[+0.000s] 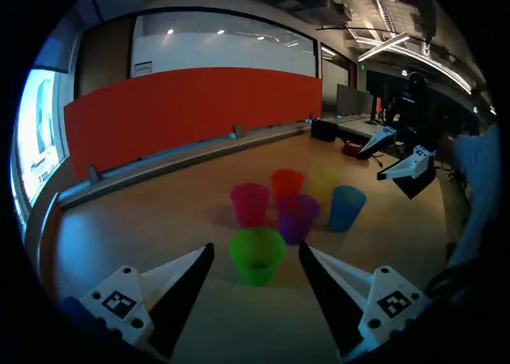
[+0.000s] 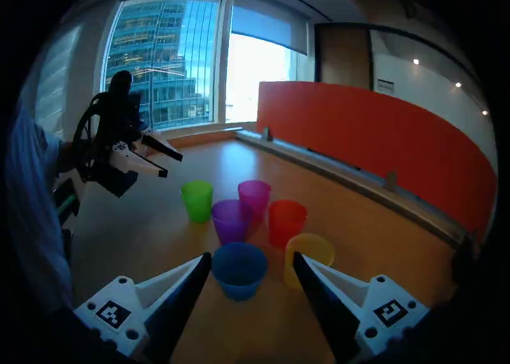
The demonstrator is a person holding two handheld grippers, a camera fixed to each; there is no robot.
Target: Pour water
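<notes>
Sunlit office space with a long orange partition (image 1: 191, 109) and tall windows (image 2: 166, 64) facing a glass tower frames a pale wooden table (image 1: 159, 217), where six translucent plastic cups stand upright in a tight cluster. In the left gripper view the green cup (image 1: 257, 254) stands nearest, at 6 o'clock in the cluster, with the pink cup (image 1: 250, 203) at 11 o'clock from it and the purple cup (image 1: 297, 216) at 1 o'clock. The red cup (image 1: 287, 184) and yellow cup (image 1: 322, 180) stand at the far side, toward 12 o'clock, and the blue cup (image 1: 347, 206) closes the group at 3 o'clock. The left gripper (image 1: 255, 246) hangs low over the table with its fingers spread wide apart, the green cup framed between their tips and touched by neither. In the right gripper view, the right gripper (image 2: 250, 255) likewise has its fingers set wide, the blue cup lying just ahead between the tips, with the yellow cup beside the right-hand finger. Each tool also shows in the other's view, held in the air well apart from the cups. A person's light sleeve (image 2: 25, 204) fills the 9 o'clock edge of the right gripper view. Whether any cup holds water cannot be told.
</notes>
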